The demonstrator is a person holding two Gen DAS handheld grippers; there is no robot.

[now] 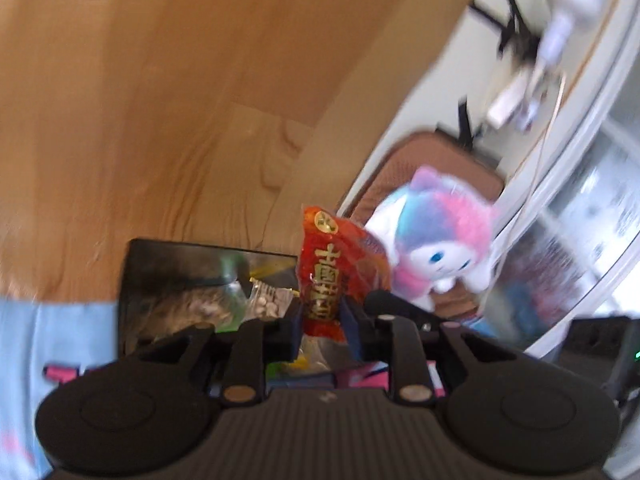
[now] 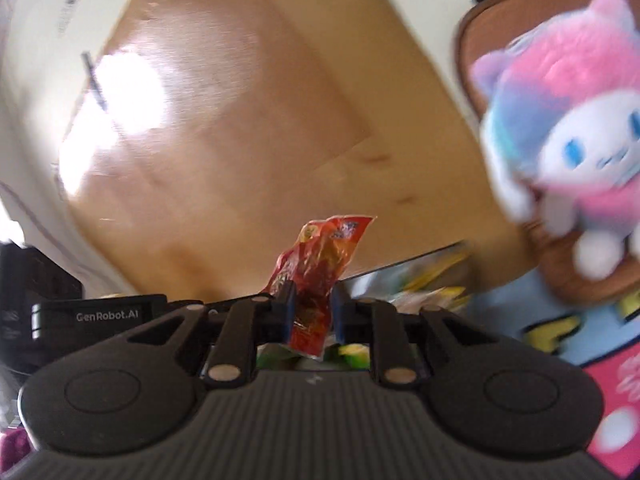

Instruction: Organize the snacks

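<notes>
While each pair of tongs, left tongs (image 1: 320, 316) and right tongs (image 2: 310, 308), pinches its own crinkly red foil snack packet (image 1: 340, 276) (image 2: 316, 276) aloft above the black box (image 1: 168, 272) of glossy wrappers, sorting looks midway, a fluffy plush toy (image 1: 444, 236) sitting beyond.

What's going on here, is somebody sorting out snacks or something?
Yes. A person holds a gripper in each hand, and each one grips a red snack packet. The left gripper pinches a red packet with gold lettering; the right gripper pinches a crinkled red packet. Both are lifted above a dark bin that holds more snacks. A pink and blue plush toy sits nearby on a brown cushion.
</notes>
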